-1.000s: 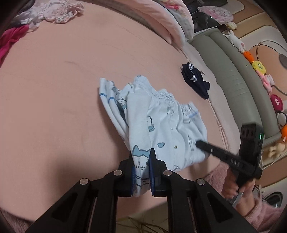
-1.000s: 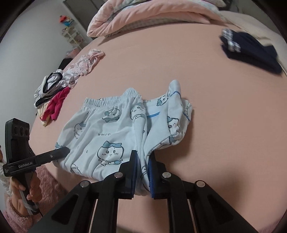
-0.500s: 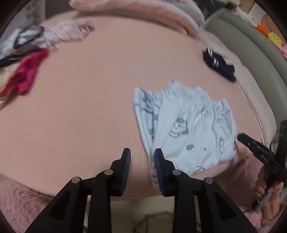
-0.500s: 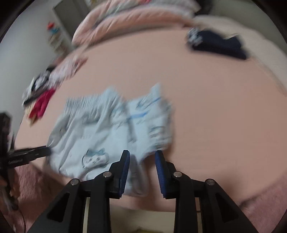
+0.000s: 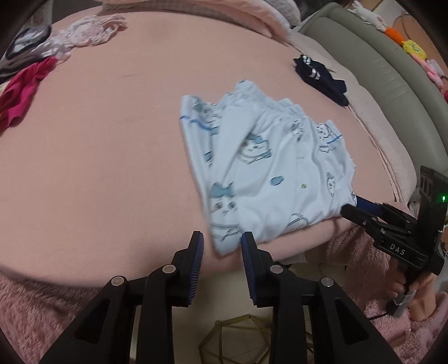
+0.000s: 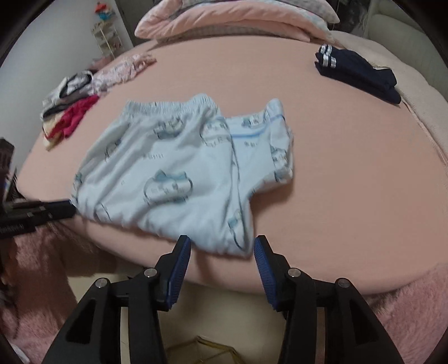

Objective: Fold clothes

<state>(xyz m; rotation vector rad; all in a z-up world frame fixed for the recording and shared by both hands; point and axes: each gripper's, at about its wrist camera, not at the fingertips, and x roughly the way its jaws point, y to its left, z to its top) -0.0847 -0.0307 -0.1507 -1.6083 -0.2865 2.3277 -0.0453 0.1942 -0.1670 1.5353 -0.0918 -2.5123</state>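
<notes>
Light-blue pants with a cat print [image 5: 268,179] lie folded on the pink bed sheet [image 5: 98,156]. My left gripper [image 5: 222,240] stands open at the near edge of the bed. The pants' near corner lies loose between its blue pads, which do not press on it. In the right wrist view the same pants [image 6: 173,168] spread out ahead. The jaws of my right gripper [image 6: 222,243] are opening, and the hem lies between them untouched. Each gripper also shows in the other's view: the right gripper [image 5: 352,205] and the left gripper [image 6: 67,207] sit at opposite near corners of the pants.
A folded navy garment [image 5: 319,75] lies at the far right of the bed. A magenta piece [image 5: 22,92] and other loose clothes are heaped at the far left. Behind them a pink quilt [image 6: 224,19] is bunched up. A grey-green padded rail [image 5: 378,64] runs along the right.
Both grippers were shut on the pants' near edge a second ago. They have let go, opened, and drawn back toward the bed's near edge. The pants now rest on the sheet.
</notes>
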